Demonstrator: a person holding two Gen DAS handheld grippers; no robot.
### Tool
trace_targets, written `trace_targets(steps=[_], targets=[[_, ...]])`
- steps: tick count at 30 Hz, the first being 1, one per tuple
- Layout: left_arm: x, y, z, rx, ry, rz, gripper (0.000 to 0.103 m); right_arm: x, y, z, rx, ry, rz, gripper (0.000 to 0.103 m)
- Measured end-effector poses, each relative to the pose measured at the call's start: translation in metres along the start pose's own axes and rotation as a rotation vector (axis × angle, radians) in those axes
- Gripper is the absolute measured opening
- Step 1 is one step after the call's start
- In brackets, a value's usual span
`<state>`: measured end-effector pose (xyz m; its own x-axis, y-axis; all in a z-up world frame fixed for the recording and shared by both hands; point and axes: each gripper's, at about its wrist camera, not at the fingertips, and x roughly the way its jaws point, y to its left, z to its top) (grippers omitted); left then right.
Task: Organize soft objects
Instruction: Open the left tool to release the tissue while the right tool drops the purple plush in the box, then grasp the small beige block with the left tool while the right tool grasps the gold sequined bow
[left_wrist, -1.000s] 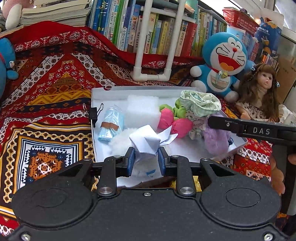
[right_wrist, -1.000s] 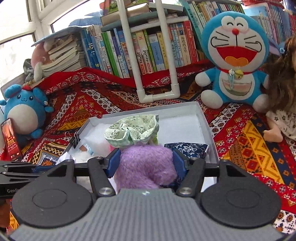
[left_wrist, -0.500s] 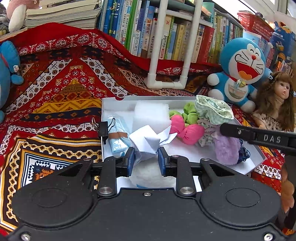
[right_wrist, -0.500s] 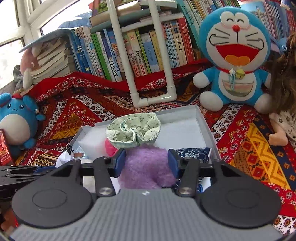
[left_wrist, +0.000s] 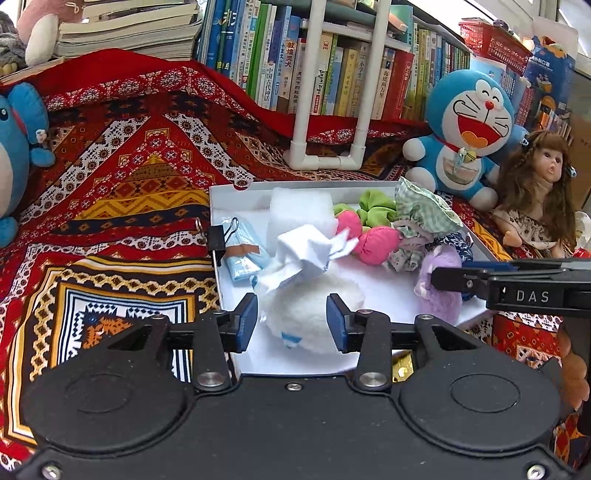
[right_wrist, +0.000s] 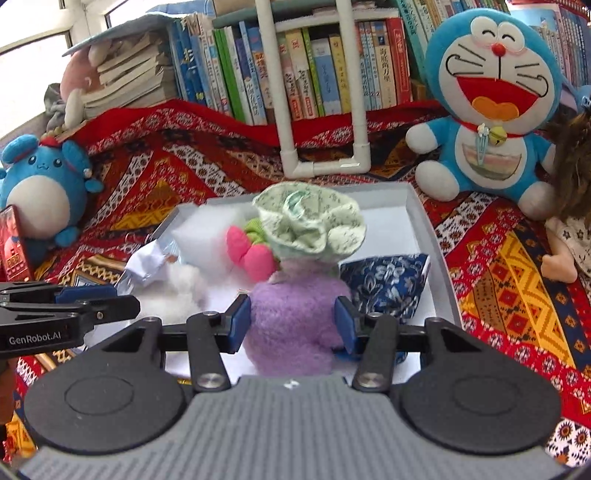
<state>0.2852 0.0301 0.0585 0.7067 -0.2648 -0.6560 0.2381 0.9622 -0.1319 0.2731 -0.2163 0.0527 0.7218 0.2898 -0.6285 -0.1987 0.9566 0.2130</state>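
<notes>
A white tray (left_wrist: 229, 195) on the patterned cloth holds soft things. In the left wrist view my left gripper (left_wrist: 291, 323) is open around a white fluffy ball (left_wrist: 308, 308), with crumpled white paper (left_wrist: 306, 251) lying just beyond it. In the right wrist view my right gripper (right_wrist: 293, 323) is open, its pads beside a purple fuzzy pouch (right_wrist: 295, 314) that rests in the tray (right_wrist: 421, 221). Behind it sit a green floral scrunchie (right_wrist: 310, 225), a pink plush (right_wrist: 255, 254) and a blue patterned pouch (right_wrist: 386, 284).
A white foam block (left_wrist: 299, 214), a blue packet (left_wrist: 245, 254) and a binder clip (left_wrist: 218, 240) are in the tray's left part. A Doraemon plush (left_wrist: 469, 136) and a doll (left_wrist: 539, 195) sit to the right, a blue plush (right_wrist: 44, 184) to the left, books behind.
My left gripper has opened and let go of the crumpled paper, which now lies on the white ball. My right gripper has opened wider around the purple pouch. Both pulled back slightly.
</notes>
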Motion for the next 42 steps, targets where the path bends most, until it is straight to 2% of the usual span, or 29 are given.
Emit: trace_targets(steps=[7,11,15,23,29,33,42], targets=[[-0.021,0.0,-0.009,0.01,-0.018,-0.009,0.044,-0.006,-0.002,-0.009,-0.003,0.018,0.009,0.058],[-0.03,-0.001,-0.011,0.019,-0.021,-0.02,0.045,-0.012,-0.004,-0.01,0.011,0.026,0.011,0.067],[-0.036,-0.004,-0.013,0.025,-0.01,-0.034,0.046,-0.018,-0.004,-0.011,0.017,0.034,0.028,0.067],[-0.04,-0.013,-0.02,0.053,0.08,-0.054,0.046,-0.034,0.002,-0.016,0.018,0.062,0.086,0.072],[-0.032,-0.013,-0.022,0.012,0.155,-0.075,0.046,-0.039,0.01,-0.02,0.021,0.117,0.159,0.075],[-0.025,-0.012,-0.023,-0.005,0.174,-0.06,0.046,-0.035,0.014,-0.028,0.023,0.165,0.164,0.076],[-0.006,-0.006,-0.023,-0.059,0.238,-0.075,0.046,-0.024,0.005,-0.039,0.111,0.241,0.225,0.076]])
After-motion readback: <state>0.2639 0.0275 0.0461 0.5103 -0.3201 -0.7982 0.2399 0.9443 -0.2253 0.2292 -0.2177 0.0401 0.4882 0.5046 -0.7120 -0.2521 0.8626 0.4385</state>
